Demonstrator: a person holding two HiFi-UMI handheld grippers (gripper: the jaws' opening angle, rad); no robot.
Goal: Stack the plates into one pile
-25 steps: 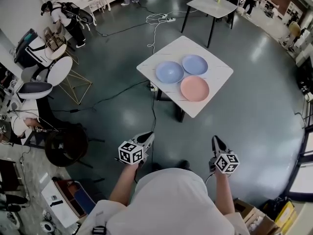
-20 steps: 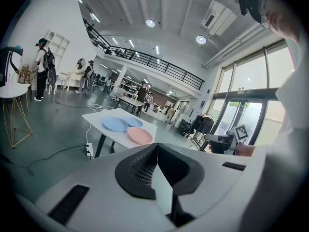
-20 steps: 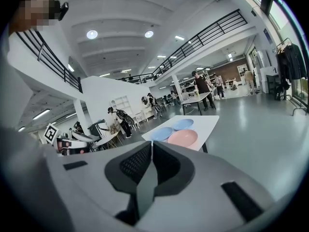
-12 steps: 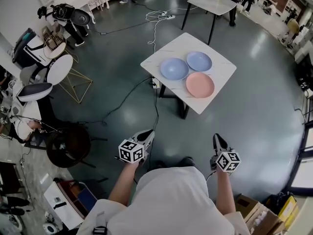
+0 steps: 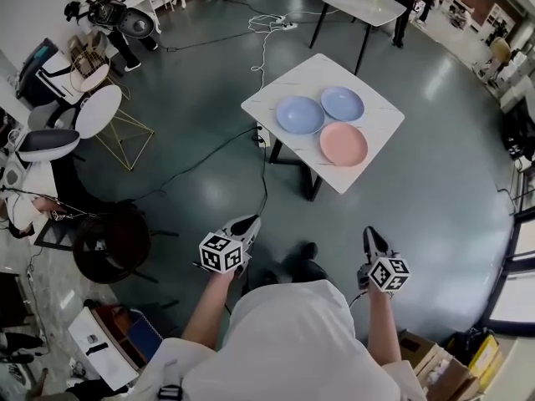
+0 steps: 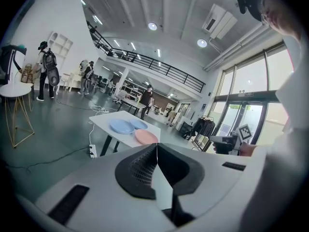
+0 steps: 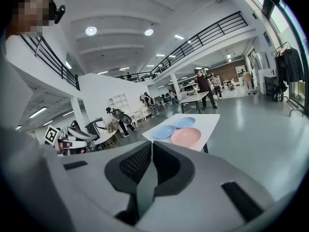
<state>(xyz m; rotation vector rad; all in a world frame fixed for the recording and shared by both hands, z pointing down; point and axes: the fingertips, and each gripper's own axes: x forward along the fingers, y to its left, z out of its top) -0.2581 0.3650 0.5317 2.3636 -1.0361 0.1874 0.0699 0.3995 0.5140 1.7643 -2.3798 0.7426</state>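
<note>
Grippers are nearest to the camera: the left gripper [image 5: 249, 221] and the right gripper [image 5: 369, 234] are held low in front of the person's white shirt [image 5: 292, 341], well apart from each other. Both point towards the white table [image 5: 313, 73]. In each gripper view the two dark jaws are pressed together along one thin line and nothing is between them, so both are closed and empty. Each gripper carries a cube [image 5: 220, 253] with black and white square markers. These patterns are the only print that can be made out.

Beyond the grippers is the dark, shiny floor [image 5: 435, 190], and the table stands well apart from them. Under its left edge a white power strip [image 5: 261, 136] lies on the floor, and a black cable [image 5: 192, 165] runs away from it to the left.

On the table top three plates lie flat in a tight group, none on top of another. One blue plate [image 5: 300, 114] is on the left and a second blue plate [image 5: 343, 104] is just beside it on the right. The pink plate [image 5: 343, 144] is in front of them, towards the right corner.

Farther away there is another table [image 5: 361, 7], and at the left stand round white chairs [image 5: 99, 109].
</note>
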